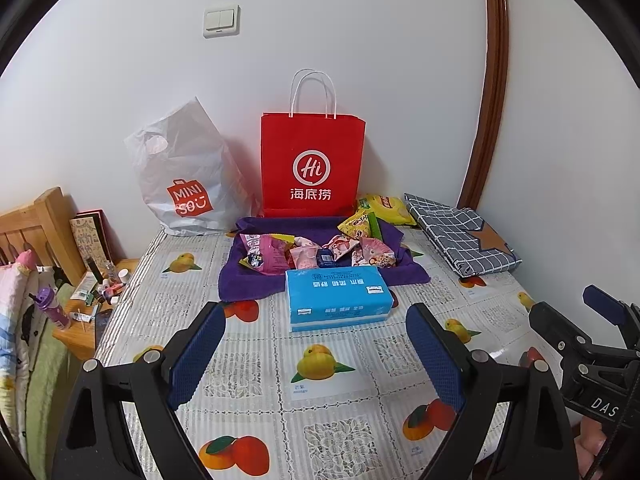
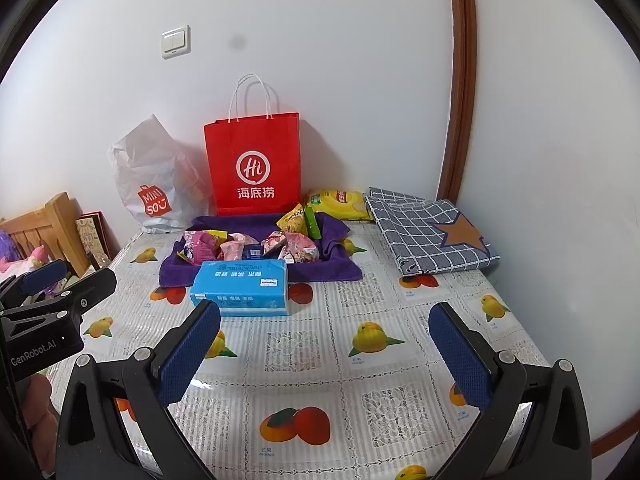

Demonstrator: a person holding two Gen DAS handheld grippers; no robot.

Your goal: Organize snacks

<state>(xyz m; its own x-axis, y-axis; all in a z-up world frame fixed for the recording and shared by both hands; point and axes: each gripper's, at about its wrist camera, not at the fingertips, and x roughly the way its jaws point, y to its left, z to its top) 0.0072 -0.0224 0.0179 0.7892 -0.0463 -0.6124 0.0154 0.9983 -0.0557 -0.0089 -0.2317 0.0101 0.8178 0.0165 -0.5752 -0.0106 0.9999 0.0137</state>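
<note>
Several snack packets (image 1: 312, 254) (image 2: 248, 248), pink, yellow and blue, lie in a pile on a purple towel (image 1: 248, 284) (image 2: 320, 268) at the back of the table. A yellow chip bag (image 1: 386, 208) (image 2: 338, 202) lies behind the towel to the right. A red paper bag (image 1: 312, 164) (image 2: 254, 164) stands against the wall behind the pile. My left gripper (image 1: 316, 336) is open and empty above the table, short of a blue tissue pack (image 1: 338, 298) (image 2: 242, 286). My right gripper (image 2: 324, 340) is open and empty, to the right of the left one.
A white Miniso plastic bag (image 1: 186, 176) (image 2: 150, 184) leans on the wall left of the red bag. A folded checked cloth (image 1: 460, 236) (image 2: 428, 232) lies at the back right. The table has a fruit-print cover (image 1: 320, 364) (image 2: 304, 360). A cluttered wooden nightstand (image 1: 86, 308) stands left.
</note>
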